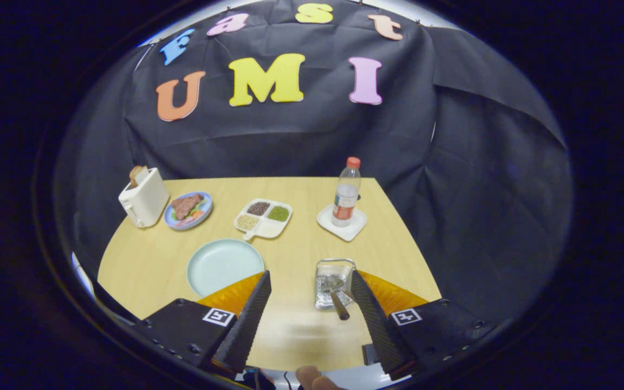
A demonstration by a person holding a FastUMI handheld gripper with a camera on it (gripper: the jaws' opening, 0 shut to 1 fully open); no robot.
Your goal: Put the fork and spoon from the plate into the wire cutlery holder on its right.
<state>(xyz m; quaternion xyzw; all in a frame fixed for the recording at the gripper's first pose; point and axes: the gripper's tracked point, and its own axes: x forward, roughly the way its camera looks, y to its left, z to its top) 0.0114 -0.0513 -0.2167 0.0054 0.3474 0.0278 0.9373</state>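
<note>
Looking first at the cutlery, I saw a utensil handle sticking up out of the wire cutlery holder, leaning toward me; I could not tell fork from spoon, nor whether both were in there. The holder stood on the wooden surface just ahead of the right finger, nearly touching its tip. To its left, the pale plate lay bare, so I judged the task done or nearly so. Such cutlery I judged stiff, light and slippery, best taken across the handle's middle; the thin wire holder looked light enough to tip if knocked. The gripper had its fingers spread wide apart, holding nothing. Beyond the plate sat a divided tray of beans, a blue dish of food and a toaster with bread; a water bottle stood on a white coaster beyond the holder.
</note>
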